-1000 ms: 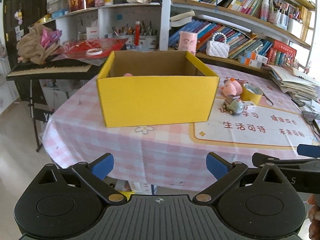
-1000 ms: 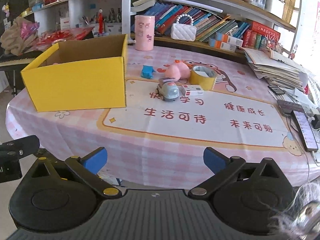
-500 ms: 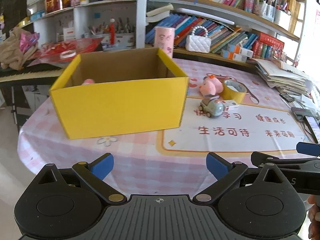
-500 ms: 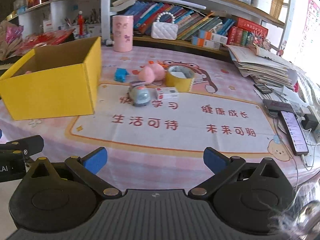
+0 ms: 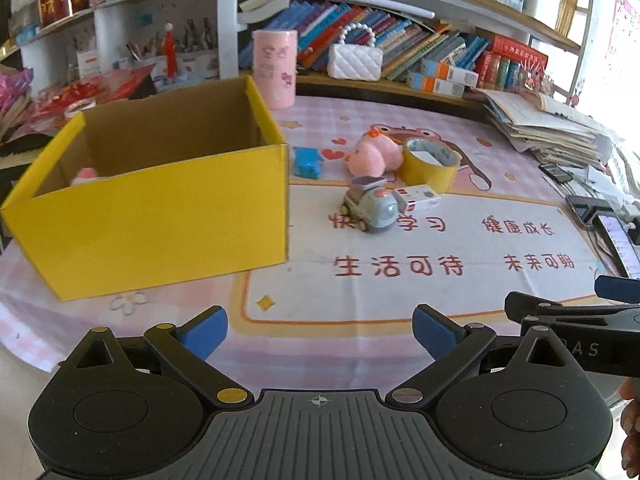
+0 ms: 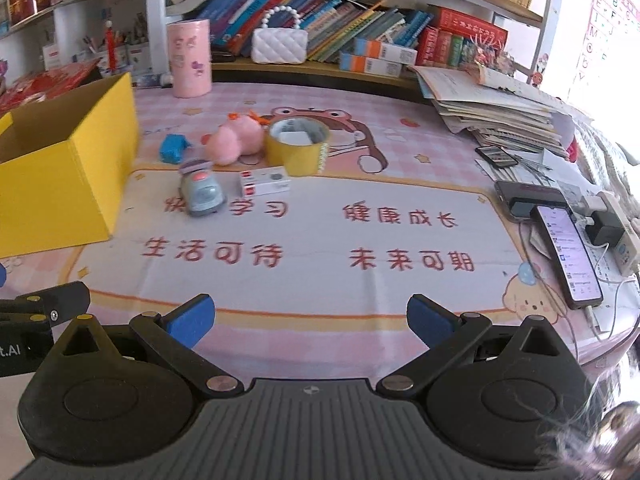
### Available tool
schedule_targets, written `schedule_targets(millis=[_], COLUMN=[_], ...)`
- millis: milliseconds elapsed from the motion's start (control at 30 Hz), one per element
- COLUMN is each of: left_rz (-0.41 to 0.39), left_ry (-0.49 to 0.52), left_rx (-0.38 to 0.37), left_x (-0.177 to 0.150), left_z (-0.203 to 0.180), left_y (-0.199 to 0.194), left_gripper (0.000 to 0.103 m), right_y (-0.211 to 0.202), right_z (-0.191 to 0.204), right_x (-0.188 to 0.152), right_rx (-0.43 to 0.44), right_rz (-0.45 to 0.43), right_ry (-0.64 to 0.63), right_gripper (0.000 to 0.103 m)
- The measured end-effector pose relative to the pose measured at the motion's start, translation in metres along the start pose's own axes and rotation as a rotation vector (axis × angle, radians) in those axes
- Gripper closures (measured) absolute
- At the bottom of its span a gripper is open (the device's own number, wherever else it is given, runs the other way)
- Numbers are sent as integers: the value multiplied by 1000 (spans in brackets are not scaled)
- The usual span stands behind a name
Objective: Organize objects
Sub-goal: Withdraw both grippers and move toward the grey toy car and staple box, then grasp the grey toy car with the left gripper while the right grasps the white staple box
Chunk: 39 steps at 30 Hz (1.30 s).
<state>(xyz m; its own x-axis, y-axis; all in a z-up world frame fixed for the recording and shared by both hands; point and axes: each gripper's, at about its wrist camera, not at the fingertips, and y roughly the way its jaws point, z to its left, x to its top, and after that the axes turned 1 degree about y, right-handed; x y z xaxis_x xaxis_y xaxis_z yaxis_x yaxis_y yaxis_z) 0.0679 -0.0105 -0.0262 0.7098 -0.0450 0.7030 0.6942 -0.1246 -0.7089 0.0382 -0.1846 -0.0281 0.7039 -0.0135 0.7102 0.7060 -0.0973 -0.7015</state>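
Note:
A yellow cardboard box point(image 5: 160, 216) point(image 6: 64, 168) stands on the left of the table with a pink item point(image 5: 86, 175) inside. Right of it lie a blue toy point(image 5: 307, 162) point(image 6: 173, 148), a pink plush point(image 5: 374, 156) point(image 6: 236, 138), a yellow tape roll point(image 5: 430, 164) point(image 6: 298, 146), a grey toy car point(image 5: 370, 205) point(image 6: 201, 193) and a small white box point(image 5: 418, 197) point(image 6: 265, 181). My left gripper point(image 5: 320, 330) hangs open over the table's near edge. My right gripper point(image 6: 310, 320) is open too, further right, with nothing between its fingers.
A pink cylinder point(image 6: 189, 58) and a white handbag point(image 6: 280, 42) stand at the back by the bookshelf. A paper stack point(image 6: 496, 116), phones point(image 6: 566, 252) and a charger point(image 6: 608, 230) crowd the table's right side. The printed mat point(image 6: 312, 236) lies before both grippers.
Both grippers have swung to the right and moved closer to the table; the box has slid leftward in both views. Jaws stayed open.

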Motion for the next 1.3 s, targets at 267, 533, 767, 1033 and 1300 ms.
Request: schedule_targets(millis=[267,533,767,1033,1300], left_rz=[31,39,9,20,57], left_ry=[-3,-23,-23,-59,-102], left_rx=[1,30,77,147,186], left_x=[18,42,62,81,89], left_z=[-32,-59,-75,-78,-72], left_y=[33,59,81,127,165], left_gripper=[3,3,11,28,42], right_y=[30,55,72,84,89], right_z=[-31,-59,-83,-98,-96], right_x=[20,45,62,76,79], right_rx=[5,34,83,131,178], right_rz=[17,-17,-46,-73,-69], right_ry=[-6,-8,42,53,-24], right_gripper=[0,0,1,4,7])
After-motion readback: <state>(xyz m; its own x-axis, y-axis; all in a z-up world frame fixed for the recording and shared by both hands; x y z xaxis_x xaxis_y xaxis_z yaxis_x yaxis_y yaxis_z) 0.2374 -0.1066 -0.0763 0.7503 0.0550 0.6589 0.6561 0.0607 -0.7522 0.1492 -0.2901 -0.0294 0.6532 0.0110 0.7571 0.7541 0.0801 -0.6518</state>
